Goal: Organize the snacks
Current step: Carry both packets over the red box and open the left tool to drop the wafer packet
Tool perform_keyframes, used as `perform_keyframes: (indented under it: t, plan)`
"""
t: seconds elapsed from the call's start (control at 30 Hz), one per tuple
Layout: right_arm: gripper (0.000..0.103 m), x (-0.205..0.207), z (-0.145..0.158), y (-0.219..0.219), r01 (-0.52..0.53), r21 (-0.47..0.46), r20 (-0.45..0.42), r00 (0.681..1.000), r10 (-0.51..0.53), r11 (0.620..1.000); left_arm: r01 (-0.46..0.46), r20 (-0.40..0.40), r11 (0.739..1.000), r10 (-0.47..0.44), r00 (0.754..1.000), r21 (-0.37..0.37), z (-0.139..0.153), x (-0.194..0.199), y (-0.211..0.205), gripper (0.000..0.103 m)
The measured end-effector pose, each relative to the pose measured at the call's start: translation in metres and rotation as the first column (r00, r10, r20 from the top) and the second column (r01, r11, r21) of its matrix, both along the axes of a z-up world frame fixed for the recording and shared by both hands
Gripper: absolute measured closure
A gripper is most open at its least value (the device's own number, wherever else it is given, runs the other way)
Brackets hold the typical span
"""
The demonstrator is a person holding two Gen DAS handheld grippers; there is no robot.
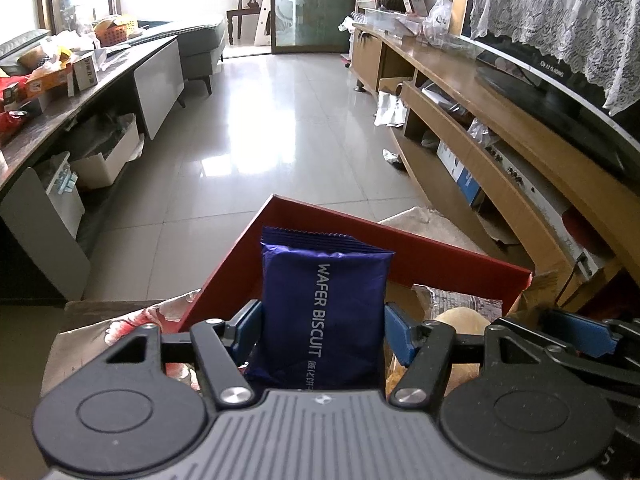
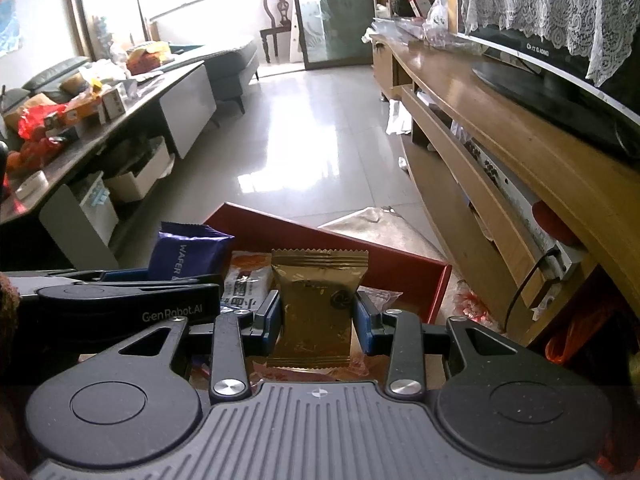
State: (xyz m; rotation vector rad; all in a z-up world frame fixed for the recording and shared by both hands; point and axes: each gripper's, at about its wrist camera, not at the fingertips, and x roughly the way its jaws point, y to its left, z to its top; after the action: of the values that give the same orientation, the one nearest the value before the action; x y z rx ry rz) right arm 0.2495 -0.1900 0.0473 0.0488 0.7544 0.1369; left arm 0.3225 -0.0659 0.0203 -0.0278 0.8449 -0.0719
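My left gripper (image 1: pixel 322 320) is shut on a purple wafer biscuit packet (image 1: pixel 324 300) and holds it upright in front of a red box (image 1: pixel 440 256). My right gripper (image 2: pixel 316 316) is shut on a gold snack packet (image 2: pixel 316 304), also upright over the red box (image 2: pixel 400 268). The purple packet (image 2: pixel 184 252) and the left gripper (image 2: pixel 120 304) show at the left in the right wrist view. The right gripper (image 1: pixel 560 332) shows at the right in the left wrist view. More wrapped snacks (image 2: pixel 248 280) lie in the box.
A wooden TV stand (image 1: pixel 500 120) with a TV (image 1: pixel 560 80) runs along the right. A dark cluttered table (image 1: pixel 60 120) runs along the left, with bins under it. Shiny tiled floor (image 1: pixel 280 120) lies ahead. A floral cloth (image 1: pixel 132 324) lies under the box.
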Motion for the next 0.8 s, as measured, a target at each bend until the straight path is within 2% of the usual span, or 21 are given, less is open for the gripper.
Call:
perform_keyframes:
  t: [0.6,0.8]
  plan:
    - [0.057,0.028,-0.023,-0.005,-0.009,-0.005,-0.068,0.998,0.009,1.000,-0.013,-0.058,0.999,0.016,0.998,0.053,-0.029,0.028,-0.010,0.035]
    - [0.057,0.038,-0.036,-0.008,-0.004,-0.001,-0.094,0.996,0.004,1.000,-0.003,-0.083,0.997,0.009,0.996,0.071,-0.043,0.037,-0.018,0.039]
